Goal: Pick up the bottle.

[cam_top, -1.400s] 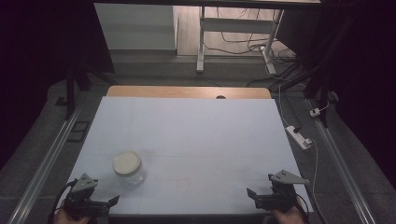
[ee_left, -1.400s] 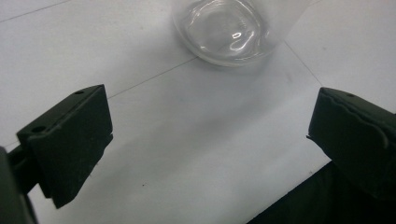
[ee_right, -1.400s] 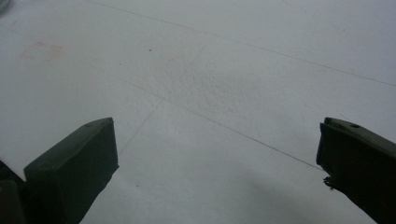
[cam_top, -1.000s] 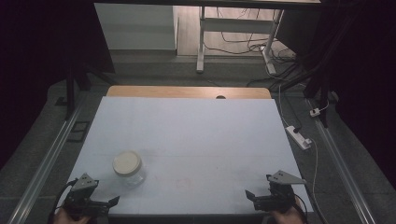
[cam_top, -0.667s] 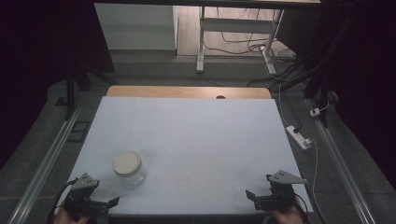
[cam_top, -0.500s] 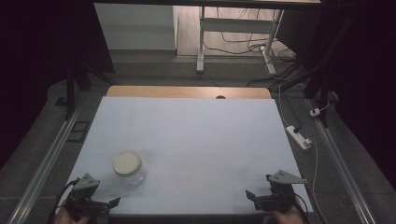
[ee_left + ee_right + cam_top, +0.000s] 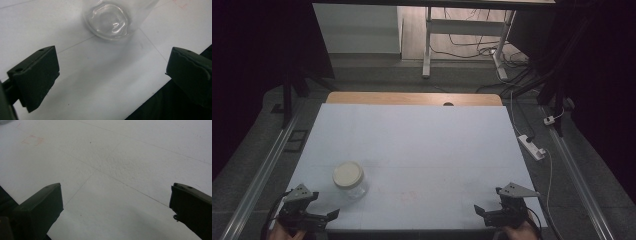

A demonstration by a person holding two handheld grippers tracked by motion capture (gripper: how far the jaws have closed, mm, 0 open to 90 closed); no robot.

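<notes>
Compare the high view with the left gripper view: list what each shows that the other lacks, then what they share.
High view alone: the jar's cream lid, the right gripper at the table's near right corner, the floor, cables and a desk frame beyond. Left gripper view alone: a close look through the jar's clear, empty-looking base, and the wide gap between the jaws. Both: the jar, the white table, and the left gripper, open and short of the jar.

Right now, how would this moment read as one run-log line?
left gripper: open, short of jar | right gripper: open, empty, table's near right | jar: upright, lidded, untouched | phase: pre-grasp
</notes>
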